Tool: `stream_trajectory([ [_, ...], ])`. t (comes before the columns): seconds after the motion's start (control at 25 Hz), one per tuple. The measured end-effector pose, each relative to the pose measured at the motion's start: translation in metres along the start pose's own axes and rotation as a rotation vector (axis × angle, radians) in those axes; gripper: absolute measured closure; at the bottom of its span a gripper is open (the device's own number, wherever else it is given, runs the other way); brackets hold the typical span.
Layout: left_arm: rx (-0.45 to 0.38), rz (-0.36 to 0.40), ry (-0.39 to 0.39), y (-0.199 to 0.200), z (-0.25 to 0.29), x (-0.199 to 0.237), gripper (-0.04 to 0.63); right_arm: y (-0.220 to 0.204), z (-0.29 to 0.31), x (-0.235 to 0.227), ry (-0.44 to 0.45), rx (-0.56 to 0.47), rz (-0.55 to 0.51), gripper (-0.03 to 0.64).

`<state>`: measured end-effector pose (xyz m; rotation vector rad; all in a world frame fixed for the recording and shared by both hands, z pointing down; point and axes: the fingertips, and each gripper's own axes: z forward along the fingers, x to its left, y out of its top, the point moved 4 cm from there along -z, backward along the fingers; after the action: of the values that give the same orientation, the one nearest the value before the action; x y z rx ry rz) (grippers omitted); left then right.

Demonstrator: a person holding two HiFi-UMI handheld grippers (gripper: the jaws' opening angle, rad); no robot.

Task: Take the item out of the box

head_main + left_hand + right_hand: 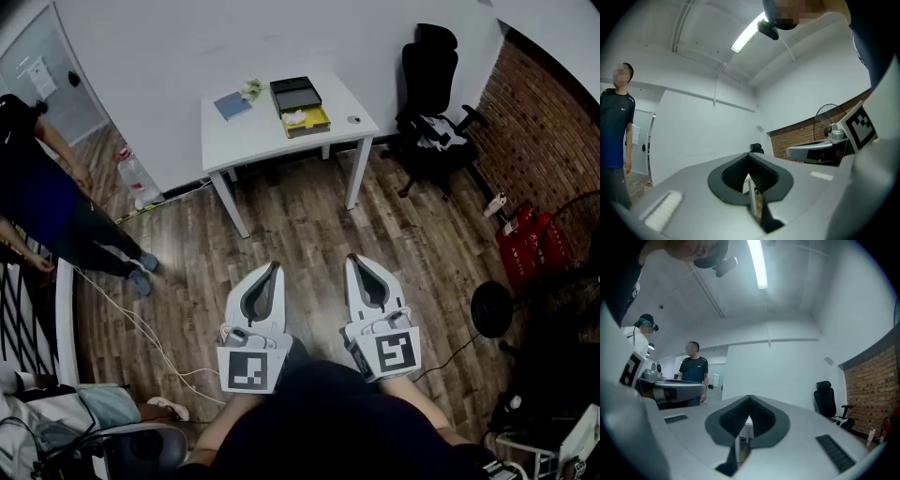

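Note:
Far ahead, a white table (262, 141) carries an open box: a yellow tray (314, 121) with its black lid (295, 94) lying behind it. A small white item (294, 117) lies in the tray. Both grippers hang low over the wooden floor near my lap, well short of the table. My left gripper (274, 266) is shut with nothing between its jaws, and the left gripper view shows its tips (749, 157) pressed together. My right gripper (353, 259) is shut and empty too, its tips (750, 399) meeting in the right gripper view.
A blue booklet (232, 105) and a small round object (353, 119) also lie on the table. A black office chair (433, 103) stands at the table's right. A person (37, 197) stands at the left. Red canisters (525, 246), a fan (492, 309) and floor cables (141, 328) surround me.

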<state>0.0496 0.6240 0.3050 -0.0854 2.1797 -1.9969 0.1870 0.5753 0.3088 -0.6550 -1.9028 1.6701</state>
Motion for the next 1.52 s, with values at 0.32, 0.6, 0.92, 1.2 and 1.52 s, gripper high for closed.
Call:
stream_trajectory([
  [0.32,0.018,0.001,-0.002,-0.003,0.010,0.001,0.586,-0.002,0.006,-0.010,-0.002,-0.008,0.062,0.604],
  [0.6,0.029,-0.019,0.004,-0.015,0.035,0.018,0.586,-0.010,0.033,-0.015,0.016,0.005,0.042,0.604],
  [0.92,0.045,-0.049,-0.036,-0.038,0.098,0.058,0.468,-0.024,0.098,-0.034,-0.015,0.035,0.056,0.604],
  [1.2,0.037,-0.070,-0.044,-0.049,0.176,0.116,0.460,-0.040,0.185,-0.057,-0.005,0.035,0.039,0.604],
  [1.52,0.037,-0.077,-0.079,-0.057,0.260,0.171,0.460,-0.048,0.272,-0.088,-0.041,0.046,0.042,0.604],
])
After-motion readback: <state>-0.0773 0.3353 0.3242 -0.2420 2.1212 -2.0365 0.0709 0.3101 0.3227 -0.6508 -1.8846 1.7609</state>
